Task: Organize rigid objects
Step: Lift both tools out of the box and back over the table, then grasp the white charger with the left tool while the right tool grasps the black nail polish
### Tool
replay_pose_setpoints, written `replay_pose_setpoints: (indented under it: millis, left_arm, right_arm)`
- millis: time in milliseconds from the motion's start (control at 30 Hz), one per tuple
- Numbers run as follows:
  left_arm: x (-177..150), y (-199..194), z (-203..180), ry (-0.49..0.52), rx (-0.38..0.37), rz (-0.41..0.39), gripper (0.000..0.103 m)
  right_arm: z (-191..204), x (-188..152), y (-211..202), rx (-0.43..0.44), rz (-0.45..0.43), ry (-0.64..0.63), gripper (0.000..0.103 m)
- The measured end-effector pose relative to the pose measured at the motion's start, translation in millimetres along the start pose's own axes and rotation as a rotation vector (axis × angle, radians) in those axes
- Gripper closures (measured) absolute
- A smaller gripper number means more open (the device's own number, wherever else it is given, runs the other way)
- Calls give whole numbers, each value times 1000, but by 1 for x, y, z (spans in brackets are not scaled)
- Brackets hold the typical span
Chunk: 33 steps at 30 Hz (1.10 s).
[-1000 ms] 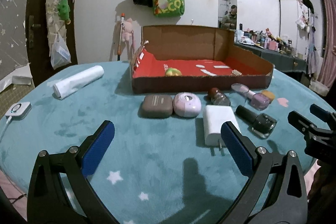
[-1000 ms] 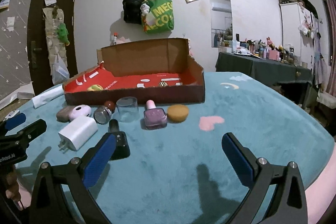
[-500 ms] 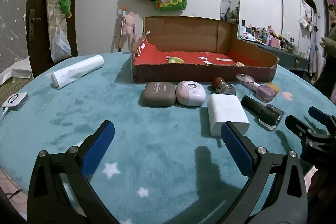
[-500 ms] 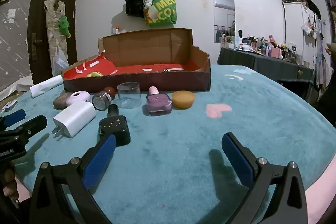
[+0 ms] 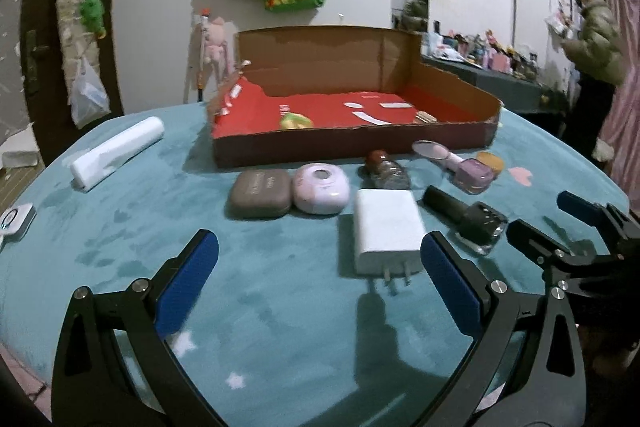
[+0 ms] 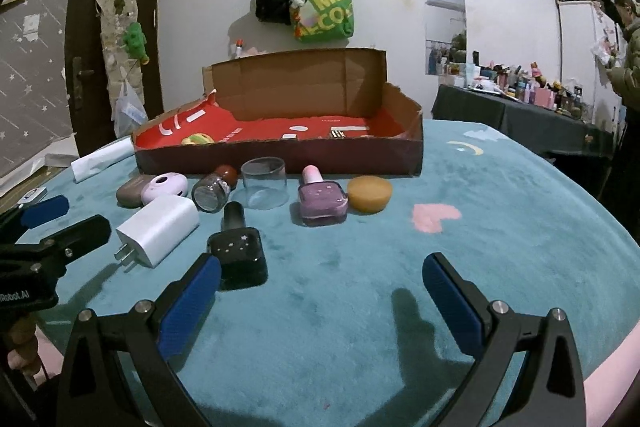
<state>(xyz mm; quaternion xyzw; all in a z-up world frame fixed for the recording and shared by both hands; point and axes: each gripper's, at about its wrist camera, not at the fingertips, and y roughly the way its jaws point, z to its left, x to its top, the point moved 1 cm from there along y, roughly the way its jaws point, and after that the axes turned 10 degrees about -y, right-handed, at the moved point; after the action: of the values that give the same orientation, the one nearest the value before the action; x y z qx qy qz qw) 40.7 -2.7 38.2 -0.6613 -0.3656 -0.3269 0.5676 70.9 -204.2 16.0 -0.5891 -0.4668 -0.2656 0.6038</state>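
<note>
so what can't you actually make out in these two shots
- Small flat items on the red floor of the cardboard box: too small in both views to identify.
- Lettering on the grey-brown rounded case: blurred in the left wrist view.
- Same case in the right wrist view: mostly hidden behind the lilac rounded case.

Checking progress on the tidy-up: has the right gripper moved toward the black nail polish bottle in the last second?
Yes. The right gripper has come closer; the black nail polish bottle now sits beside its left finger.

Round table under teal plush cover [image 5: 280, 307]. At centre frame: open cardboard box [image 5: 352, 147], white charger [image 5: 386, 229], two small cases [image 5: 260, 193], nail polish bottles [image 6: 322, 201]. Upper left: white roll [image 5: 118, 151].
</note>
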Motion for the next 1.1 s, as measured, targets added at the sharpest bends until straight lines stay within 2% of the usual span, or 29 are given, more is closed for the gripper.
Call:
replay_pose_setpoints:
  millis: [233, 467, 633, 733, 833, 933, 1067, 1100]
  left_arm:
    - [14, 26, -11, -15, -48, 119, 0]
    - [19, 46, -19, 46, -65, 223, 0]
    - [21, 54, -16, 83, -37, 247, 0]
    - [22, 54, -9, 81, -57, 261, 0]
    - [23, 54, -5, 89, -56, 269, 0]
    - [24, 55, -8, 113, -45, 272, 0]
    - [24, 63, -14, 132, -30, 290, 2]
    - [24, 66, -15, 131, -39, 302, 7]
  right_arm:
    - [-12, 9, 3, 46, 16, 18, 0]
    - [-6, 17, 18, 154, 94, -34, 0]
    - [9, 19, 27, 159, 129, -115, 0]
    - [16, 21, 33, 150, 149, -151, 0]
    - [15, 22, 35, 142, 158, -155, 0]
    - [10, 24, 38, 175, 172, -133, 0]
    - [10, 25, 43, 229, 190, -135, 14]
    - [11, 25, 44, 240, 196, -138, 15]
